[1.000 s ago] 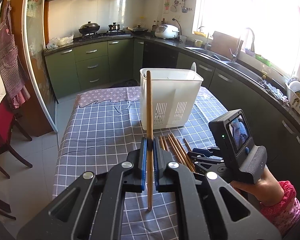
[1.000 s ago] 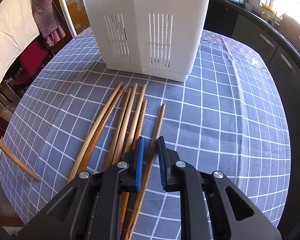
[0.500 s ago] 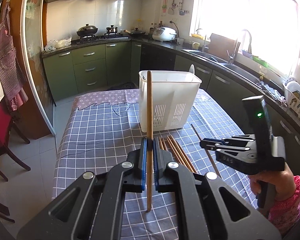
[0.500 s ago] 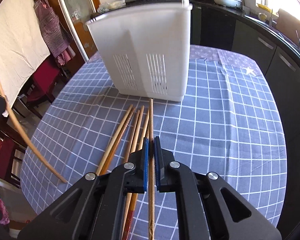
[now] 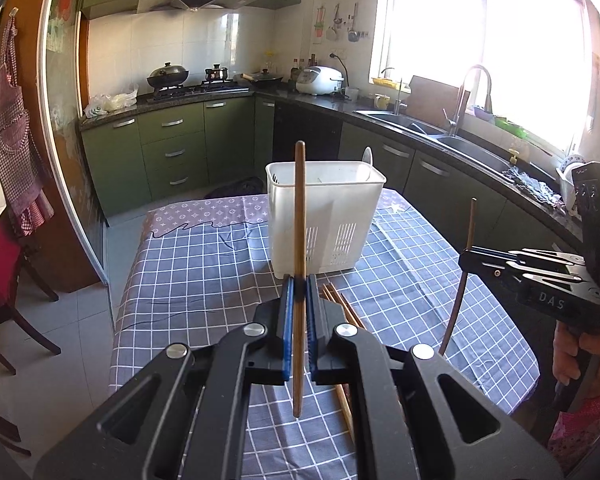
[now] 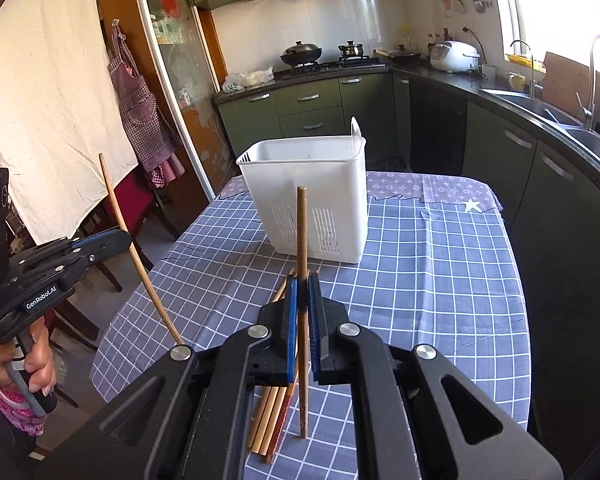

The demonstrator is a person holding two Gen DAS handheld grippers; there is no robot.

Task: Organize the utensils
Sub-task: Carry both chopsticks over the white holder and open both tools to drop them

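While each gripper clamps one chopstick upright, left gripper [image 5: 299,296] jaws pinching a chopstick [image 5: 299,208], right gripper [image 6: 302,300] jaws pinching another chopstick [image 6: 302,232], white utensil holder [image 5: 332,216] at twelve o'clock, loose chopsticks [image 6: 270,420] on the table [image 5: 204,264].

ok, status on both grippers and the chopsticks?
Left gripper shut on a chopstick, upright. Right gripper shut on another chopstick. White holder ahead, nothing blocking it. More chopsticks left on the table.

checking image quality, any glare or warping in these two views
Left wrist view: the window is blown out white, and fisheye bends the door frame. Right wrist view: glare only at the top right edge; the chopstick and bin are sharp.
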